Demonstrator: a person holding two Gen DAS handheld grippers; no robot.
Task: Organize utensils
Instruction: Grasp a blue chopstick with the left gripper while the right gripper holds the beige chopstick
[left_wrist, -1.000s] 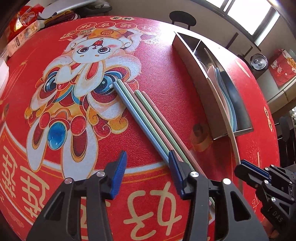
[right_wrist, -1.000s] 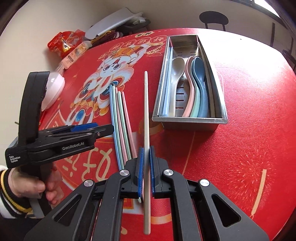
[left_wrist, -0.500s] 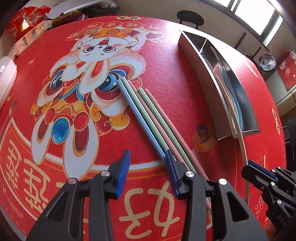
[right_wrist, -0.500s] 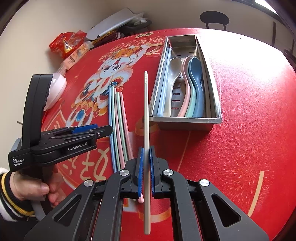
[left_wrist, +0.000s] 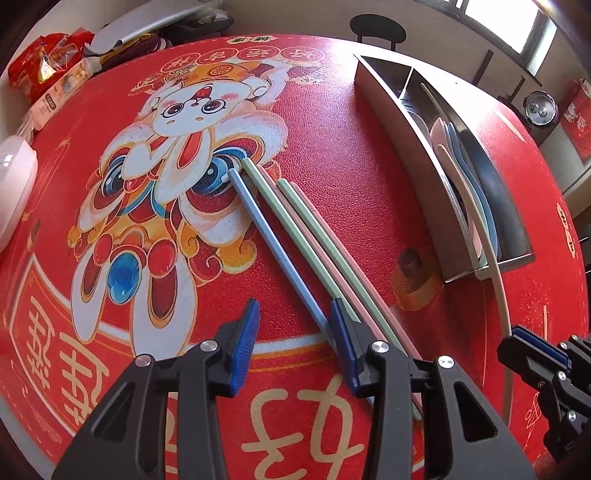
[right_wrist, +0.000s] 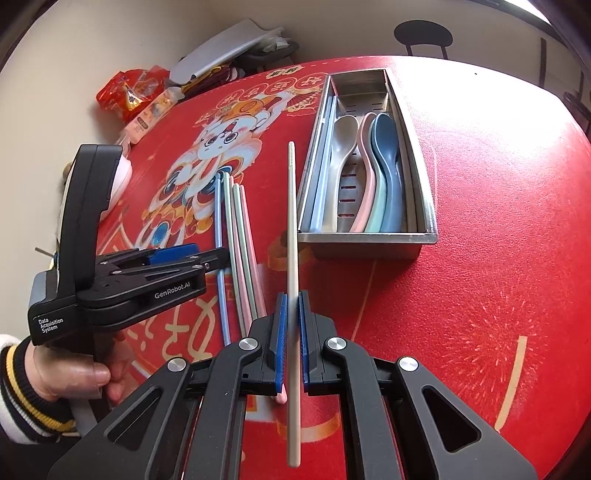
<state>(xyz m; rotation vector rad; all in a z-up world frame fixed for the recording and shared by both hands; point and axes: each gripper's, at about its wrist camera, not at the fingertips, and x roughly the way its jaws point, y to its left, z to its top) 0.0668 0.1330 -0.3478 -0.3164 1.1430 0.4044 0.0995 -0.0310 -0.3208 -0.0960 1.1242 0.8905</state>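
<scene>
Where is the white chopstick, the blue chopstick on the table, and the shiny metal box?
white chopstick (right_wrist: 291, 206), right wrist view, middle of its shaft ahead of the gripper.
blue chopstick (left_wrist: 273, 243), left wrist view, middle of its shaft on the table.
metal box (right_wrist: 369, 237), right wrist view, its near front rim.

We see our right gripper (right_wrist: 290, 336) clamped on a beige chopstick (right_wrist: 291, 229) pointing toward the steel tray (right_wrist: 424, 192) holding spoons (right_wrist: 384, 147); the left gripper (right_wrist: 210, 258) hovers over loose chopsticks (right_wrist: 240, 236).
</scene>
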